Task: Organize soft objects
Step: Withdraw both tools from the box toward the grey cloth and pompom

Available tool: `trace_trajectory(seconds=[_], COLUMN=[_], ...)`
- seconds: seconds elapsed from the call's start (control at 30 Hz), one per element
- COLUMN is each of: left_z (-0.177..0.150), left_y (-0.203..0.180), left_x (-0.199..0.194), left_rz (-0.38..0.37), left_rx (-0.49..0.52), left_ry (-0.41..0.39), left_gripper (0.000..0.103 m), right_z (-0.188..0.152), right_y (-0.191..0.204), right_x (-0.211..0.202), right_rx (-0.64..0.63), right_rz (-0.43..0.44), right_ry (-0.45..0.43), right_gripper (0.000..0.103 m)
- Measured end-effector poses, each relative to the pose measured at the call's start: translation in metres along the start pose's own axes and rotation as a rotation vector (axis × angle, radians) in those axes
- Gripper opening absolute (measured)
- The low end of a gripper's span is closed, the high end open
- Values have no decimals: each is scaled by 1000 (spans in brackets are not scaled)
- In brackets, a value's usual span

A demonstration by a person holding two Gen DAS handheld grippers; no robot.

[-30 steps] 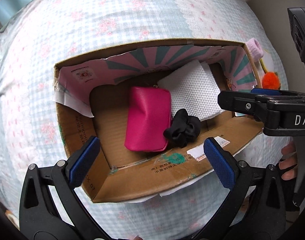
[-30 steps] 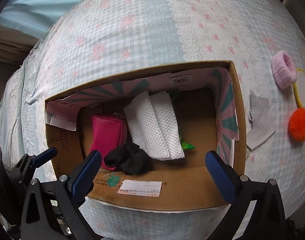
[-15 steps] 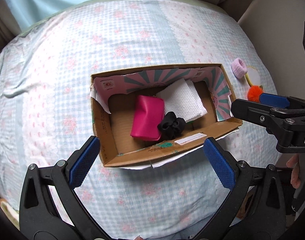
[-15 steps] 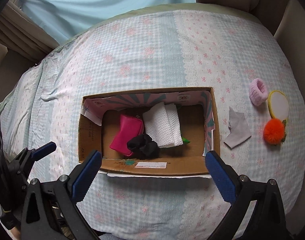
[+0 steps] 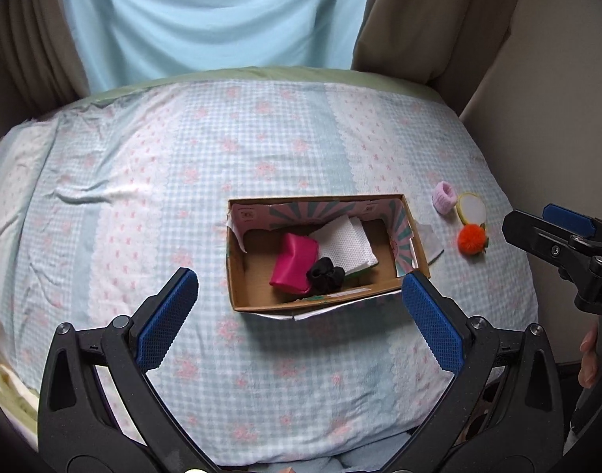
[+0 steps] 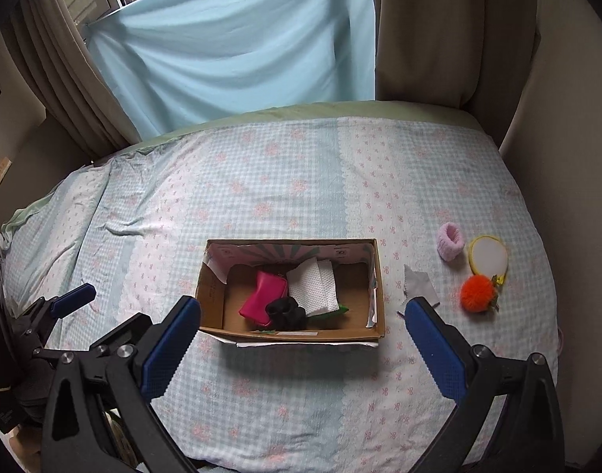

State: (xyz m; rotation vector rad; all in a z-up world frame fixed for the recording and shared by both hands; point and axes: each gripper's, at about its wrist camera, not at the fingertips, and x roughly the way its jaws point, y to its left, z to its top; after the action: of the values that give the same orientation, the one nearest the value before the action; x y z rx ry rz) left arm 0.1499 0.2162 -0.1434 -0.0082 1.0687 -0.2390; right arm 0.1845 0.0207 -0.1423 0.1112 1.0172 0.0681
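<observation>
An open cardboard box sits on the bed. It holds a pink pouch, a white cloth and a black scrunchie. To its right lie a grey cloth, a pink scrunchie, a round yellow-rimmed mirror and an orange pom-pom. My left gripper and right gripper are both open and empty, held well back above the bed's near side.
The bed has a light blue and pink checked cover. A blue curtain and brown drapes hang behind it. A wall runs along the bed's right side.
Both grippers have pulled up and back from the box, which now looks much smaller. The box contents have not moved.
</observation>
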Motion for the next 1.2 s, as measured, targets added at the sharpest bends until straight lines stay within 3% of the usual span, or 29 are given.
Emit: trace_trajectory(seconds=[0.27, 0.57, 0.87, 1.03, 1.2], left_z=[7, 16, 16, 9, -2], left_y=[-17, -82, -185, -239, -284], left_x=[-48, -58, -36, -2, 40], left_rz=[-1, 25, 27, 22, 34], left_rx=[-21, 0, -108, -150, -121], left_ry=[-126, -192, -215, -207, -177], left_gripper=[103, 103, 103, 103, 103], right_z=[-8, -12, -7, -7, -13], right_y=[-32, -124, -237, -285, -320], right_x=[-44, -73, -64, -39, -3], right_rx=[55, 103, 42, 50, 88], right_rz=[-76, -90, -54, -9, 6], right_ry=[-117, -191, -170, -138, -107], right_gripper=[103, 103, 103, 103, 103])
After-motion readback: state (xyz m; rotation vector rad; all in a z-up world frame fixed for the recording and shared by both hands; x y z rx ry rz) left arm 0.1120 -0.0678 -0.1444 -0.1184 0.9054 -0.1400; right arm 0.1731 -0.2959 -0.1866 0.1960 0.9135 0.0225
